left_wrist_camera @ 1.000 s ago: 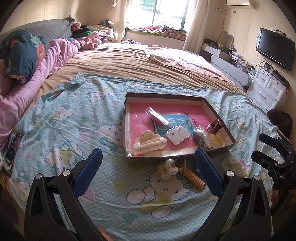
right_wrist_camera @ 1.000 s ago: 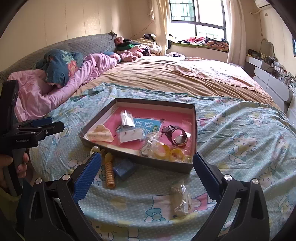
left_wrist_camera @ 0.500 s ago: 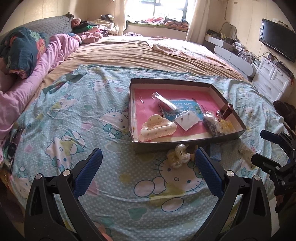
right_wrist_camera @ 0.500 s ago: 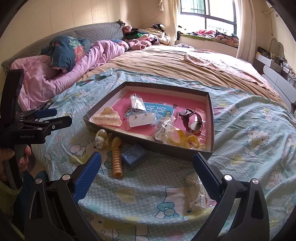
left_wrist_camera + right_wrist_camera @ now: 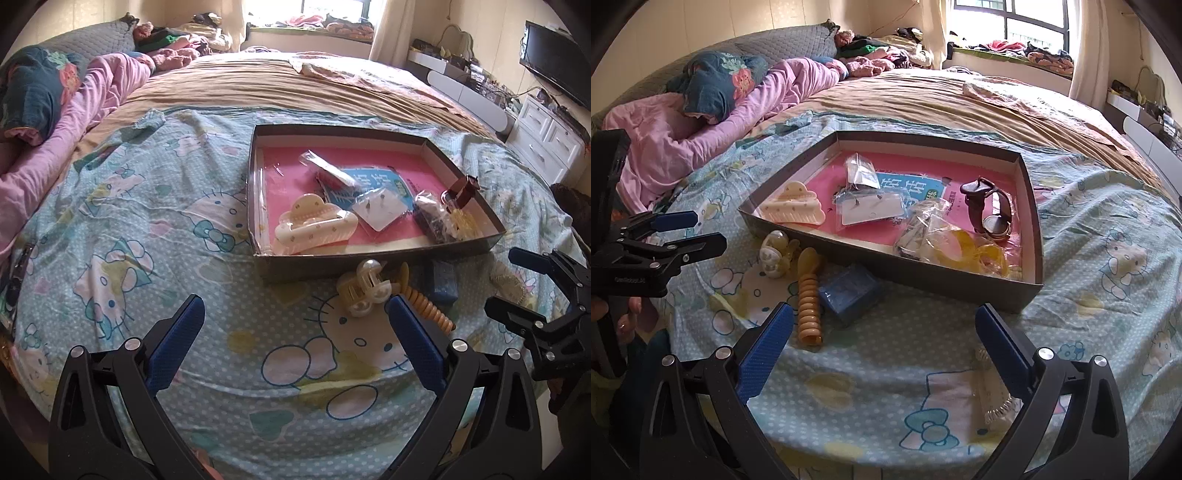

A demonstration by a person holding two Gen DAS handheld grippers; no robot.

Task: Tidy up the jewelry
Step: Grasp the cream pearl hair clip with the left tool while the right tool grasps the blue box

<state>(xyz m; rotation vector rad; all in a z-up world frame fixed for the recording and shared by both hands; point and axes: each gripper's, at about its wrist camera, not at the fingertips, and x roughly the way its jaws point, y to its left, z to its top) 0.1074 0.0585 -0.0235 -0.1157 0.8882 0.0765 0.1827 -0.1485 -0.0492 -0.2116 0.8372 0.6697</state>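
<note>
Left hand-held gripper [image 5: 295, 321]: I hold it with its blue-padded jaws spread wide and nothing between them, above the bed sheet in front of the tray.
Right hand-held gripper [image 5: 884, 325]: also released, jaws wide apart and empty, low over the front edge of the bed.
Tray [image 5: 1032, 206]: a shallow dark box with a pink floor, lying flat on the cartoon-cat bed sheet [image 5: 147, 229].
In the tray: a cream cloud-shaped hair claw [image 5: 314, 225] at its near left corner, a card of earrings [image 5: 871, 208] in the middle, a small plastic bag [image 5: 862, 173] behind it, a brown-strapped wristwatch [image 5: 991, 212] at the right, and yellow rings in a clear bag [image 5: 960, 247] by the near wall.
Outside the tray: a small pearl hair claw [image 5: 364, 288] just before the near wall; beside it an orange spiral hair tie [image 5: 809, 291]; next to that a small blue box [image 5: 849, 293].
Nearest me: a coiled item in a clear bag [image 5: 993, 391], near my right gripper's right jaw.
My left hand [image 5: 617, 314]: wrapped around the left gripper's handle.
</note>
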